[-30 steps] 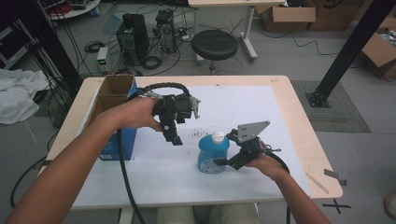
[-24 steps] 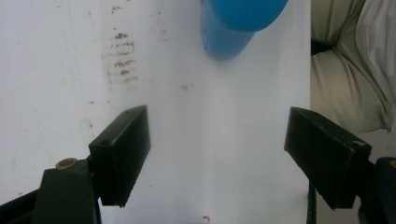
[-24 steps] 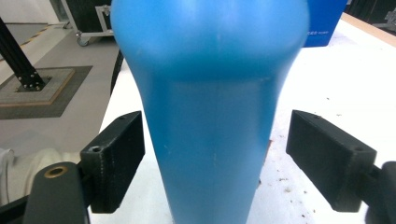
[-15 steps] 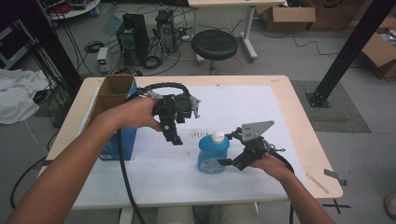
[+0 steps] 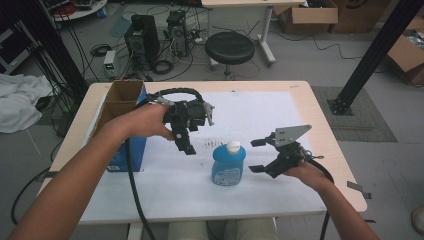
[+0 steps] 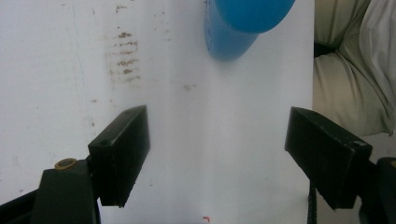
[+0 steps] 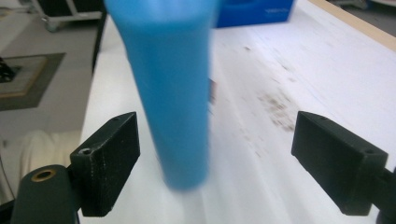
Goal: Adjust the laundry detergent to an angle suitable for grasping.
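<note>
A blue bottle with a white cap stands upright on the white table top. My right gripper hovers just right of it, jaws aimed at it and open. They have just been opening and nothing is between them. In the right gripper view the bottle stands blurred a little ahead of the right gripper. My left gripper hangs above the table, up and left of the bottle, pointing down and open. The left gripper view shows the left gripper over bare table, the bottle beyond.
An open cardboard box with blue sides stands at the table's left edge, and its blue side also shows behind the bottle. A black stool sits beyond the far edge. The person's lap is at the near edge.
The right gripper's jaws came off the bottle and the hand drew back to the right, leaving the bottle standing. The left gripper stayed where it was.
</note>
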`<state>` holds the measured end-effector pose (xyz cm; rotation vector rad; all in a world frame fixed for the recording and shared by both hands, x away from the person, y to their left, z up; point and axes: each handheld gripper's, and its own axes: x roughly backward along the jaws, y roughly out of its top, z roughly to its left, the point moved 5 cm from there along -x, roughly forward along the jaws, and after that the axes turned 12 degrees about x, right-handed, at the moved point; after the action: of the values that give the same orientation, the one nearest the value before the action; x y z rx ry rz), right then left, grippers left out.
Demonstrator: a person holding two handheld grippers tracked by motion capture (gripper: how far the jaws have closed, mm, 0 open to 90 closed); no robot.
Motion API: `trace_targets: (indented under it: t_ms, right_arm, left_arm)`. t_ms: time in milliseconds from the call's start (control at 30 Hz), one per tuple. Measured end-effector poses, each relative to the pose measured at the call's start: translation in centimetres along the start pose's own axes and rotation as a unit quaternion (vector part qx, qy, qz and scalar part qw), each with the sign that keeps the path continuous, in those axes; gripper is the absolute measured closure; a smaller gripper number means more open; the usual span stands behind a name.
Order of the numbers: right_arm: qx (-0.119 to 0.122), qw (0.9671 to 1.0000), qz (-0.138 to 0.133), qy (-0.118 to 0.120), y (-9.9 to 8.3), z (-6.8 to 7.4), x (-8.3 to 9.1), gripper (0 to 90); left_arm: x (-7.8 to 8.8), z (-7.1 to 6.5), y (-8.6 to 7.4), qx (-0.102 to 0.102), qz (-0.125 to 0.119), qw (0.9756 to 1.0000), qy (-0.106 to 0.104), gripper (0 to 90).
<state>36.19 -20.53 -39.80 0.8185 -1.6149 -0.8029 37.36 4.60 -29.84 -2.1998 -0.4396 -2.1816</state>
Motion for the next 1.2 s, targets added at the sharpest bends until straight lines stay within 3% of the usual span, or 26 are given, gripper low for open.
trace_targets:
  t_ms: [167, 400, 667, 833, 1200]
  right_arm:
    - [-0.041, 0.9986, 0.033, -0.008, -0.6, -1.6, 3.1, 15.0]
    - [-0.085, 0.9913, 0.097, -0.023, -1.4, -4.1, 6.7, 15.2]
    - [-0.074, 0.9798, 0.183, -0.03, -2.0, -5.8, 8.0, 15.5]
    - [-0.07, 0.9766, 0.201, -0.033, -1.9, -6.7, 8.0, 15.7]
    - [-0.054, 0.9642, 0.257, -0.034, -1.0, -9.2, 6.8, 17.7]
  left_arm:
    - [0.0, 0.2, 0.0, 0.003, -0.001, 1.0, 0.001, 22.9]
    - [0.0, 0.4, -0.1, 0.009, -0.003, 1.0, 0.003, 23.0]
    - [0.0, 0.5, -0.2, 0.014, -0.003, 0.9999, 0.006, 22.9]
    - [0.0, 0.6, -0.2, 0.015, -0.003, 0.9998, 0.009, 22.9]
    - [-0.1, 0.8, -0.1, 0.019, -0.002, 0.9998, 0.009, 23.0]
